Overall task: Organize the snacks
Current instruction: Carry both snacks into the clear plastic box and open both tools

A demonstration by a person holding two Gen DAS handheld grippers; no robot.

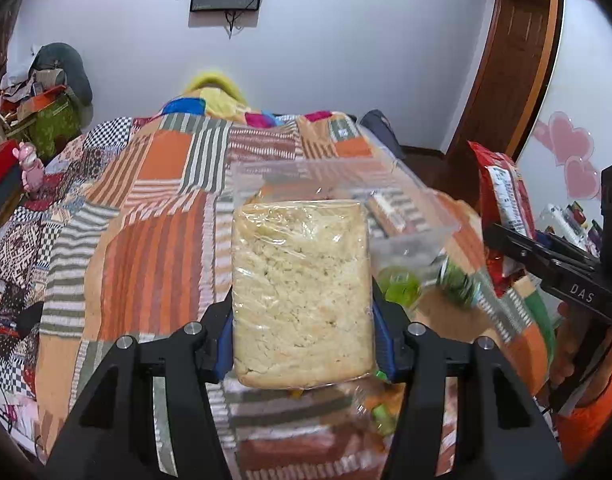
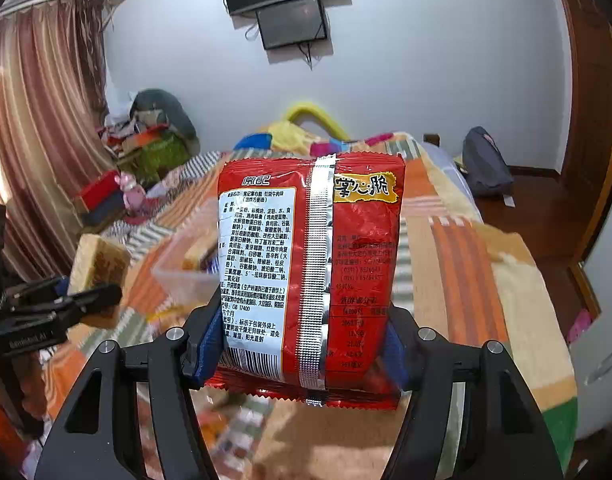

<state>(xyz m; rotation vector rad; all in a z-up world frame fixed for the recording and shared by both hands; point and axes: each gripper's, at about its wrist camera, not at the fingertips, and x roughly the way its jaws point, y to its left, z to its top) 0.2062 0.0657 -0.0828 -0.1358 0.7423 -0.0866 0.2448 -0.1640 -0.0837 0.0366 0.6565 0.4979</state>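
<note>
The bed (image 1: 154, 208), spread with a patchwork quilt, fills the middle of both views, a screen (image 2: 292, 24) hung on the pale wall at top; a clear tub (image 1: 345, 184) sits on the quilt at centre. The red noodle packet (image 2: 309, 276) is clamped in the right gripper (image 2: 302, 344); the wrapped cake (image 1: 302, 292) is clamped in the left gripper (image 1: 302, 344), jaws closed on each; the slick wrap could slip, or the cake be crushed.

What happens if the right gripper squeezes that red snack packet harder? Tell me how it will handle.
The red packet looks like thin crinkled foil, so it would probably buckle rather than resist. It stands upright between the right gripper fingers without sagging, which suggests it is light and puffed. Its glossy skin may slip, and crisp contents could crush.
</note>
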